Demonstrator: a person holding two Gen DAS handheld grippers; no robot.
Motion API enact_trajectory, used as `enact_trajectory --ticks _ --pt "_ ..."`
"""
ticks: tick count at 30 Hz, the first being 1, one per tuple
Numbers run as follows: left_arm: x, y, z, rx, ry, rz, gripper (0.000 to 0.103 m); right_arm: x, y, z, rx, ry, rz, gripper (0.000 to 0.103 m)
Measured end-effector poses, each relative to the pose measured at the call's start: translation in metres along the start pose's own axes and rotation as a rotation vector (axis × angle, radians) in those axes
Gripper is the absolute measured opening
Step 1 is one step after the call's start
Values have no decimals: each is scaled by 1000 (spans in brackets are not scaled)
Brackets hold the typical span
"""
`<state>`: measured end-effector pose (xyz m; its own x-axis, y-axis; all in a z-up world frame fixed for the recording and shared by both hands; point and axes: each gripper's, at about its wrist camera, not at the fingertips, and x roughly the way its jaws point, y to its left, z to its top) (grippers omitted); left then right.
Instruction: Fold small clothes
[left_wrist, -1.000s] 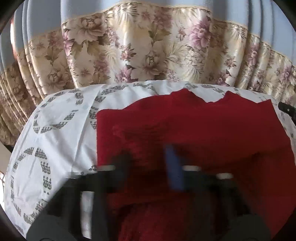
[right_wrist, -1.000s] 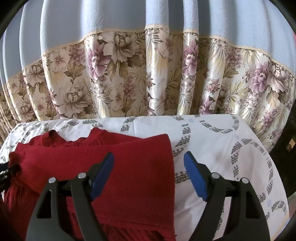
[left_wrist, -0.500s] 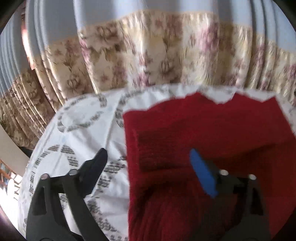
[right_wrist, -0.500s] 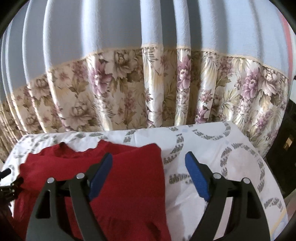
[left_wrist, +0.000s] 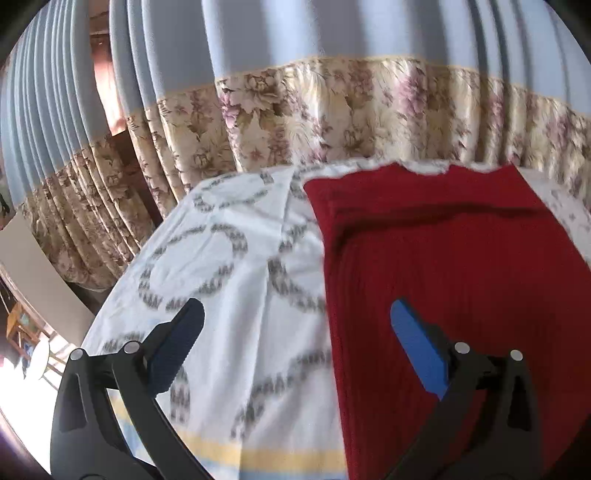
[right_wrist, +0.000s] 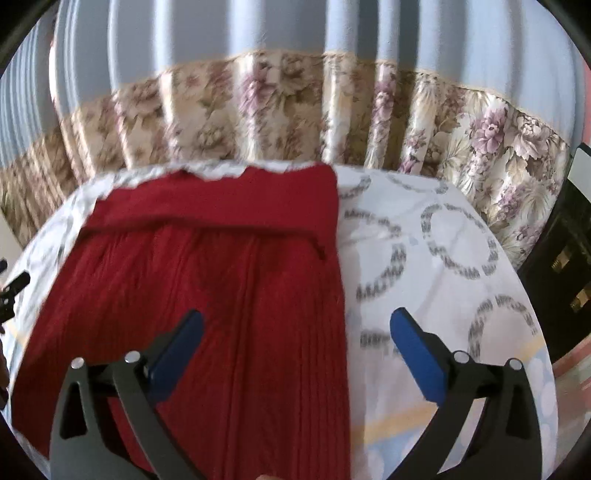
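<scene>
My left tongs (left_wrist: 295, 325) and right tongs (right_wrist: 295, 332), both released, their jaws having just been opening, with nothing gripped between them. The red sweater (left_wrist: 461, 266) lies flat on the patterned sheet (left_wrist: 236, 258) covering the tabletop, its far part folded over. Its left edge runs below the gap of my left tongs; its right edge (right_wrist: 341, 295) runs below the gap of my right tongs. The floral curtain (right_wrist: 280, 110) hangs behind.
</scene>
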<state>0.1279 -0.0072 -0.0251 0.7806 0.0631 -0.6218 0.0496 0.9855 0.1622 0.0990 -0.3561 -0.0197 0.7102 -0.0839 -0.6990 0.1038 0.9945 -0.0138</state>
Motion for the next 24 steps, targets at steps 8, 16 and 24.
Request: enact_trajectory --ticks 8,16,24 --pt "-43 2 -35 -81 1 -13 100 -60 -22 -56 65 -41 17 101" --pt "-56 12 -73 -113 96 38 100 -82 -56 -104 92 12 -54 86" --pt "-62 8 -94 -106 146 19 100 -61 -43 -142 117 128 29 51"
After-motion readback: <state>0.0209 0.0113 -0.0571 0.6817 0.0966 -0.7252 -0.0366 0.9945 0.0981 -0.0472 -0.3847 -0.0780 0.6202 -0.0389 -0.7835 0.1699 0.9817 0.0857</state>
